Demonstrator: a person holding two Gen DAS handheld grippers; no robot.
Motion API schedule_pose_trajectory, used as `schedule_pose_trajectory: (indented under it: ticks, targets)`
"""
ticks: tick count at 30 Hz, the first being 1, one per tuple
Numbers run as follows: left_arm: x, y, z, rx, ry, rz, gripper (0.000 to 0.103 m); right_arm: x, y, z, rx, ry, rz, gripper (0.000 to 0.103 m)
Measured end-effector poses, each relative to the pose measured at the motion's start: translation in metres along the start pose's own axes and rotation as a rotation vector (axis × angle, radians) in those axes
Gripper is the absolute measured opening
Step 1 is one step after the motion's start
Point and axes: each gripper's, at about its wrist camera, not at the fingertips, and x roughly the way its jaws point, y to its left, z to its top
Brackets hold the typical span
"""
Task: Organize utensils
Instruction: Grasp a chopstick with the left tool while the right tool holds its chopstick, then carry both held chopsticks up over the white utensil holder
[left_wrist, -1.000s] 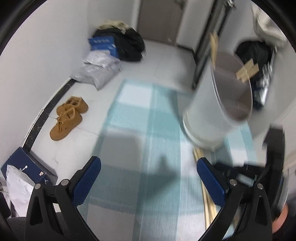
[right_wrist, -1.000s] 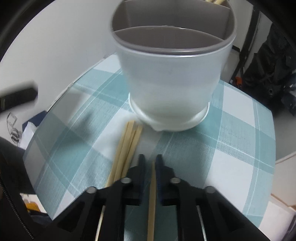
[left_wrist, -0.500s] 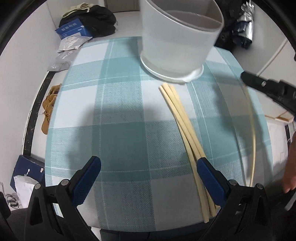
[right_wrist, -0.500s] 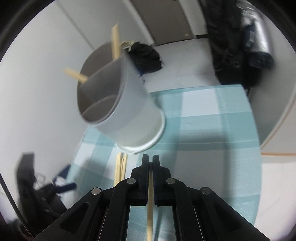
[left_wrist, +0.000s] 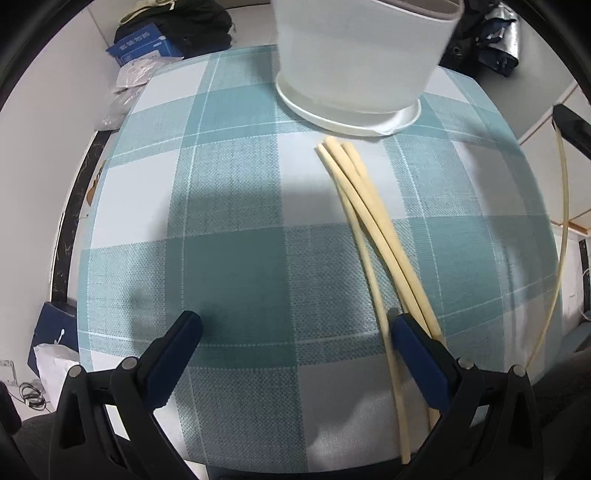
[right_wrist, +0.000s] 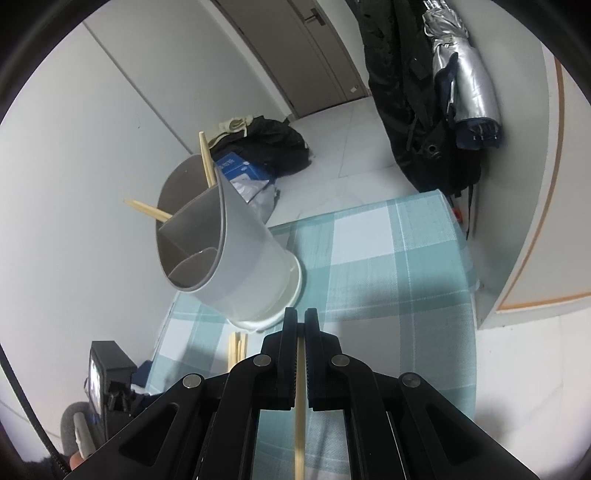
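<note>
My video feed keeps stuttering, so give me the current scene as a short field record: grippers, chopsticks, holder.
right gripper: shut on one chopstick
left gripper: open, empty, pointing down over the tablecloth
loose chopsticks: three, lying together on the cloth, tips near the holder's base
utensil holder: white, upright, divided compartments
already in holder: two chopsticks, in the back compartment
remaining: held chopstick not yet placed

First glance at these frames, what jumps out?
The white divided utensil holder at the far end of the teal checked tablecloth, two chopsticks already sticking out of its back compartment. Three loose chopsticks lie just in front of it. The right hand-held gripper is shut on a single chopstick; the left hand-held gripper hangs open above the cloth.
</note>
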Motion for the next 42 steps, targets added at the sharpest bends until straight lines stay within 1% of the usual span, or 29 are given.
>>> schedule_pose_trajectory:
  ticks: [3,6,8,10,13,14,15,16,17,18,19,21,22,23,24,27,28,32,36,42]
  targets:
    - [0.002,0.0,0.008,-0.002,-0.003,0.009,0.102,0.003,0.001,-0.002,-0.006,0.004,-0.01,0.003]
    - [0.005,-0.002,0.024,-0.018,-0.019,0.031,0.102,0.003,0.002,-0.004,-0.011,0.009,-0.007,0.003]
    - [0.008,-0.002,0.031,-0.009,-0.022,0.026,0.102,0.002,0.002,-0.004,-0.012,0.01,-0.01,0.003]
    - [0.009,-0.002,0.035,-0.005,-0.037,0.041,0.102,0.001,0.002,-0.004,-0.014,0.006,-0.011,0.003]
    - [0.011,-0.002,0.044,0.023,-0.067,0.057,0.096,0.002,0.004,-0.006,-0.026,0.01,-0.02,0.003]
    - [0.011,-0.002,0.047,0.026,-0.075,0.057,0.091,0.003,0.004,-0.007,-0.028,0.014,-0.022,0.003]
    - [0.01,-0.001,0.047,0.027,-0.08,0.05,0.083,0.005,0.004,-0.007,-0.033,0.018,-0.026,0.003]
    - [0.01,-0.002,0.047,0.024,-0.084,0.034,0.078,0.006,0.004,-0.007,-0.036,0.021,-0.029,0.003]
    - [0.01,-0.001,0.048,0.019,-0.085,0.02,0.067,0.007,0.004,-0.008,-0.038,0.025,-0.032,0.003]
    - [0.01,-0.002,0.049,0.012,-0.082,0.007,0.059,0.008,0.004,-0.008,-0.039,0.027,-0.033,0.003]
    - [0.009,-0.002,0.049,0.005,-0.077,-0.005,0.055,0.009,0.005,-0.007,-0.04,0.029,-0.036,0.003]
    - [0.007,-0.01,0.048,0.019,-0.067,-0.014,0.033,0.009,0.005,-0.006,-0.038,0.024,-0.038,0.003]
    - [0.004,-0.016,0.048,0.03,-0.061,-0.017,0.027,0.009,0.005,-0.004,-0.036,0.019,-0.037,0.003]
    - [0.004,-0.02,0.047,0.038,-0.053,-0.021,0.014,0.008,0.006,-0.004,-0.035,0.015,-0.035,0.003]
    - [0.003,-0.024,0.047,0.039,-0.043,-0.024,0.004,0.008,0.007,-0.003,-0.034,0.012,-0.03,0.003]
    - [0.002,-0.023,0.047,0.02,-0.042,-0.029,0.003,0.003,0.013,-0.002,-0.042,-0.018,-0.028,0.003]
    - [0.005,-0.014,0.052,0.011,-0.052,-0.035,0.002,0.0,0.015,-0.002,-0.046,-0.032,-0.028,0.003]
    - [-0.006,-0.001,0.048,-0.048,-0.094,-0.064,0.001,-0.016,0.024,-0.005,-0.068,-0.097,-0.035,0.003]
    - [-0.033,0.011,0.041,-0.084,-0.187,-0.082,0.001,-0.035,0.036,-0.007,-0.096,-0.16,-0.039,0.003]
    - [-0.089,0.006,0.016,-0.087,-0.354,-0.098,0.001,-0.051,0.065,-0.011,-0.154,-0.229,-0.037,0.003]
